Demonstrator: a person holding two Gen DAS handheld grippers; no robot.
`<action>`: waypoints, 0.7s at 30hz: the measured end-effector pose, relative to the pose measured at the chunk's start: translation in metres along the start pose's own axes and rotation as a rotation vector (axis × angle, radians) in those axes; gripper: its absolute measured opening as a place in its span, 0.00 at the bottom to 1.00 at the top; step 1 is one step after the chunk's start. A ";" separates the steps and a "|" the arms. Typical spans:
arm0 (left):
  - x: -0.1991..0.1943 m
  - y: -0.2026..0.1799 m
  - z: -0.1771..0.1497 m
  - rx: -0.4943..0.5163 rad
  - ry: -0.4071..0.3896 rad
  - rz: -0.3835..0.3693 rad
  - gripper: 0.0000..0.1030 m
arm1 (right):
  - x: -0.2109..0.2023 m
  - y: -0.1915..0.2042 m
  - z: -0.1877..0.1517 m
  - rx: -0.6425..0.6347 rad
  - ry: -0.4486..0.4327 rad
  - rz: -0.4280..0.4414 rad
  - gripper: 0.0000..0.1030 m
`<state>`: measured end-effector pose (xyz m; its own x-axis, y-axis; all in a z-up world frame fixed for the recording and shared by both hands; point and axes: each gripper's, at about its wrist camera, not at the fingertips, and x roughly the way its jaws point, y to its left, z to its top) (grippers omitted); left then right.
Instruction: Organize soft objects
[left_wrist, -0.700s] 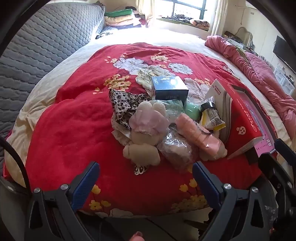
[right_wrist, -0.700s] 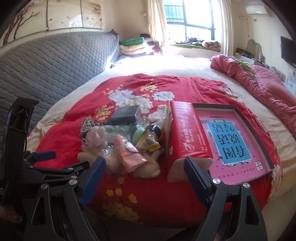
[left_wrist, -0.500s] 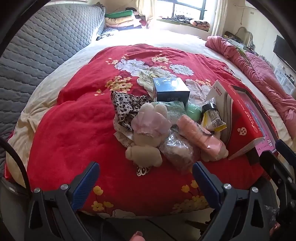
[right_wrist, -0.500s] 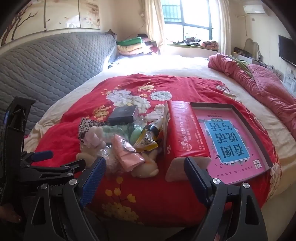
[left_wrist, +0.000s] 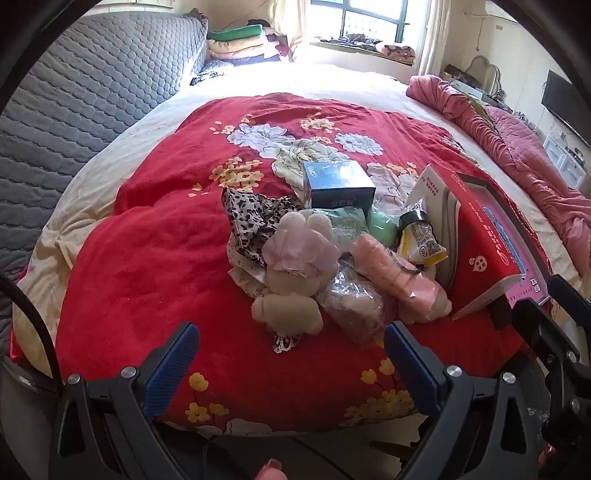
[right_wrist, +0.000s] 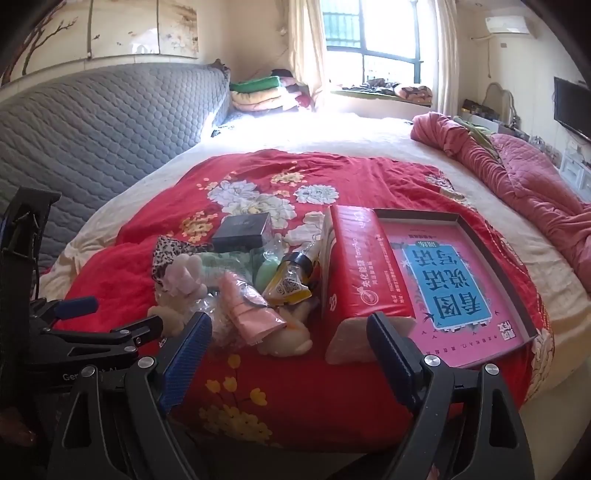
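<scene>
Both tongs (left_wrist: 290, 343) (right_wrist: 290, 332) wide apart, empty, touching nothing.

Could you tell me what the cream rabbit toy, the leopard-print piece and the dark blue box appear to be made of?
Rabbit toy: plush fabric, matte and fuzzy. Leopard-print piece: thin woven cloth, judging by its limp crumpled folds. Dark blue box: probably glossy printed cardboard, with crisp edges and a light sheen.

Both tools are black plastic frames. The left gripper (left_wrist: 290, 362) has two blue ribbed fingers (left_wrist: 171, 365), silver screws just behind them and a black cable beside its frame. The right gripper (right_wrist: 290, 354) is alike, with blue fingers (right_wrist: 186, 354).
</scene>
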<state>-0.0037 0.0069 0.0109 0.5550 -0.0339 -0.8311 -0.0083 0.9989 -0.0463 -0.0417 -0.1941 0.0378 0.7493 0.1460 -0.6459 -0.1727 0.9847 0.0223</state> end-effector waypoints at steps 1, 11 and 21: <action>0.000 0.000 0.000 0.000 -0.002 0.000 0.98 | 0.000 0.000 0.000 0.000 -0.001 -0.004 0.84; 0.000 -0.001 -0.001 0.004 -0.002 0.001 0.98 | 0.001 0.000 0.000 0.003 0.002 -0.004 0.84; -0.002 -0.002 -0.001 0.008 -0.008 0.000 0.98 | 0.002 0.001 -0.002 0.002 0.003 -0.008 0.84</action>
<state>-0.0058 0.0052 0.0116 0.5618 -0.0336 -0.8266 -0.0017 0.9991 -0.0417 -0.0418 -0.1934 0.0354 0.7489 0.1384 -0.6481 -0.1655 0.9860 0.0193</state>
